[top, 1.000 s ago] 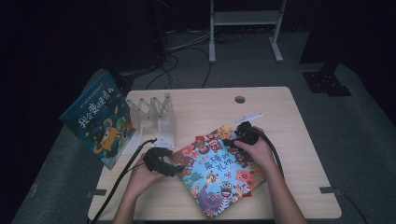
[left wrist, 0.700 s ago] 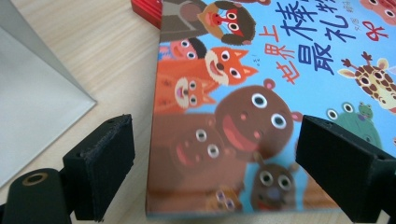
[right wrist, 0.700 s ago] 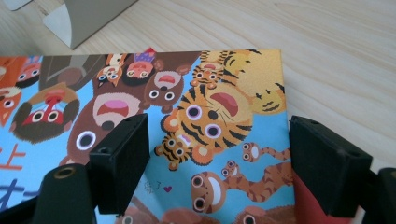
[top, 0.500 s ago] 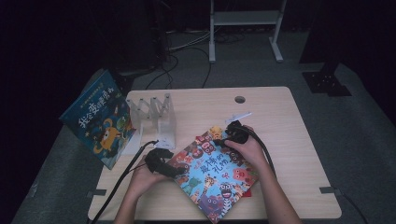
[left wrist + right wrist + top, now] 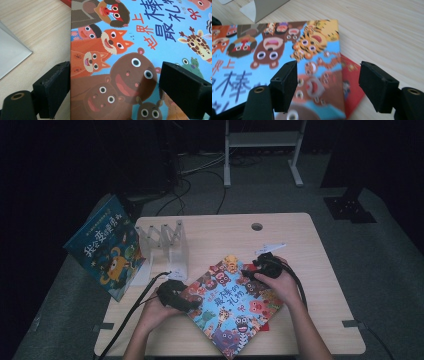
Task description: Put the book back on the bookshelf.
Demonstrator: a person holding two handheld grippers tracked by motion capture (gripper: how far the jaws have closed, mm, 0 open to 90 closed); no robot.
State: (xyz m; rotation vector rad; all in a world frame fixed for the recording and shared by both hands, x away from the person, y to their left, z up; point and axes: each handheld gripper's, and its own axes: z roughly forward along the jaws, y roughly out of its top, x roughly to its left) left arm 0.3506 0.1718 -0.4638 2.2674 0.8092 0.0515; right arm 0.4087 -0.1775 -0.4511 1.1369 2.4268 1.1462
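Both grippers seemingly astride picture book

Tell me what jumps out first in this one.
The bright cartoon-animal book lying askew at the near middle of the table, with the left gripper at its left edge and the right gripper at its far corner, both with jaws open around its edges. A second blue book leans at the table's left side beside a clear rack.

picture book blurred in right gripper view, red book beneath mostly covered
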